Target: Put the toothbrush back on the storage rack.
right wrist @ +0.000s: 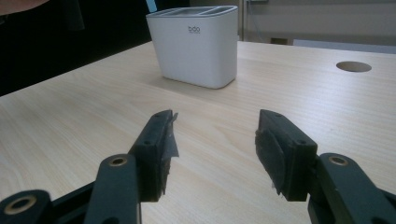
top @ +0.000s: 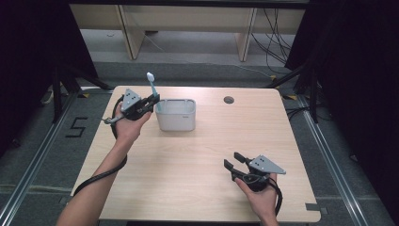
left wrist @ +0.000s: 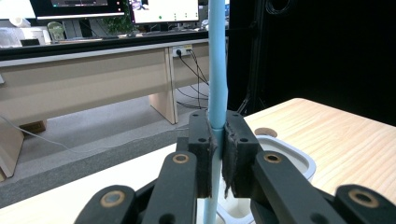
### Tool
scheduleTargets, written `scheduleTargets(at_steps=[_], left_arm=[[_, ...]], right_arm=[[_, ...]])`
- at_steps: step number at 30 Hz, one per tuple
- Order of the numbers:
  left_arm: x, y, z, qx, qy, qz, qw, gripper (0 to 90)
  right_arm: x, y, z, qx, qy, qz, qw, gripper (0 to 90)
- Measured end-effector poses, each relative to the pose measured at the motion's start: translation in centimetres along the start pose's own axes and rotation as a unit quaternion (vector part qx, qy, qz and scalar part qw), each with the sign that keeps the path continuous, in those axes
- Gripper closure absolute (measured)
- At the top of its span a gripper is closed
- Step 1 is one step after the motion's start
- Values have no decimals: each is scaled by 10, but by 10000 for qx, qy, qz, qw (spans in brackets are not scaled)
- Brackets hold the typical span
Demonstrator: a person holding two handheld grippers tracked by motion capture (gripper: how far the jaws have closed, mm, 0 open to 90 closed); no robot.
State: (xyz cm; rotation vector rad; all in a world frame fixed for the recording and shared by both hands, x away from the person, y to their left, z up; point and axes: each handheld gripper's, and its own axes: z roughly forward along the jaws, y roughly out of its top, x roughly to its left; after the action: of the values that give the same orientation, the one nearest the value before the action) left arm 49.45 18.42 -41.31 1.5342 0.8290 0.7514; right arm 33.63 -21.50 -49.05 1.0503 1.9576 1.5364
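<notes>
A light blue toothbrush point(top: 152, 90) stands upright with its white head up, its lower end at the left rim of a white holder box point(top: 176, 114) on the table. My left gripper point(top: 153, 103) is shut on the toothbrush handle point(left wrist: 217, 93), pads pressed on both sides point(left wrist: 218, 154). The holder's rim point(left wrist: 289, 154) lies just below and beyond those jaws. At the near right of the table my right gripper point(top: 231, 159) rests open, with nothing between its fingers point(right wrist: 215, 144). It points toward the white holder point(right wrist: 198, 44).
The wooden table point(top: 202, 155) has a round cable hole point(top: 229, 100) near its far edge. Bare tabletop lies between the holder and my right gripper. Desks and cables stand on the floor beyond the table.
</notes>
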Motion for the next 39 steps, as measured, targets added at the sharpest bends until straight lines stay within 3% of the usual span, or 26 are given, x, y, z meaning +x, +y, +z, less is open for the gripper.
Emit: scheduleTargets(at_steps=[1,6,22,33,35,39], left_arm=[[0,-1,0,4,1,-3,10000,823],[1,-4,2,22,-1,-36,10000,823],[2,-10,8,143,16,-15,9999,823],[2,-14,12,217,21,-53,9997,823],[3,-15,13,238,25,-55,9997,823],[3,-16,14,261,45,-61,9996,823]], right_arm=[[1,0,0,13,58,89,9999,473],[0,0,0,9,3,-3,10000,473],[2,-2,2,-9,94,121,9999,472],[0,-2,2,-12,84,4,10000,471],[2,-3,2,38,109,166,9998,471],[2,-3,2,48,86,143,9998,471]])
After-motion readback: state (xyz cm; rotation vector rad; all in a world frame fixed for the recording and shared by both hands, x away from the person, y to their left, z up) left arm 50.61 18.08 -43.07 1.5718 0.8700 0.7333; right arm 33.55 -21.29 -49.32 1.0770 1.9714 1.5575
